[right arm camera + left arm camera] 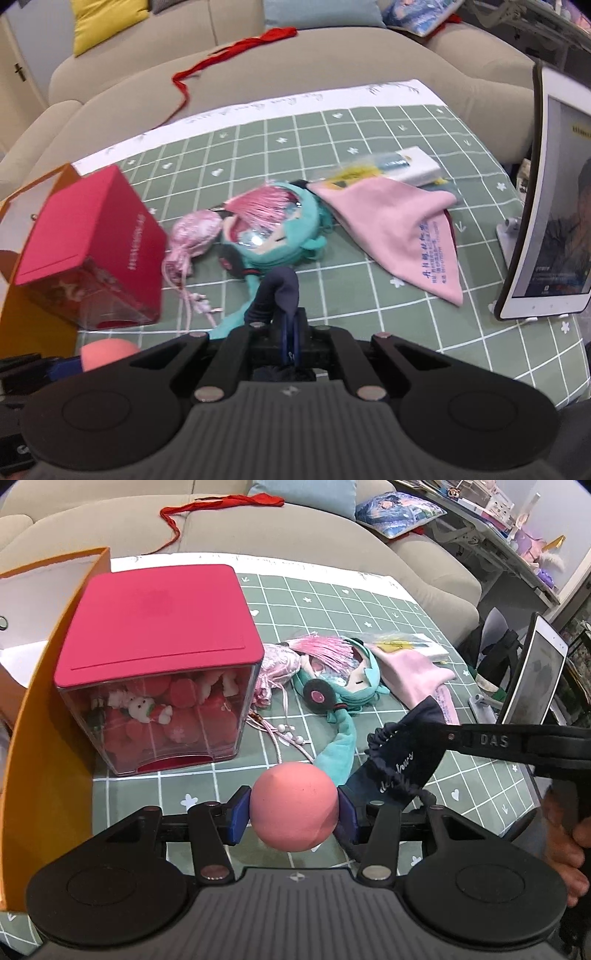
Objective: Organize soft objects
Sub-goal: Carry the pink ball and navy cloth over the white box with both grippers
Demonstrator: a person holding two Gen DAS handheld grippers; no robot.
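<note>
My left gripper [294,809] is shut on a pink foam ball [295,805], held just above the green checked cloth [369,602]. My right gripper [291,339] is shut on a dark navy drawstring pouch [275,295], which hangs lifted off the table; from the left wrist the pouch [402,760] dangles from the right gripper's black fingers [491,740]. A teal-haired plush doll [340,679], a pink satin pouch [195,230] and a pink cloth bag [399,229] lie in the middle of the cloth.
A clear box with a red lid [159,627], full of red plush toys, stands left, beside an orange paper bag [48,738]. A tablet on a stand [554,206] is at the right edge. A beige sofa [258,528] with a red ribbon [207,506] lies behind.
</note>
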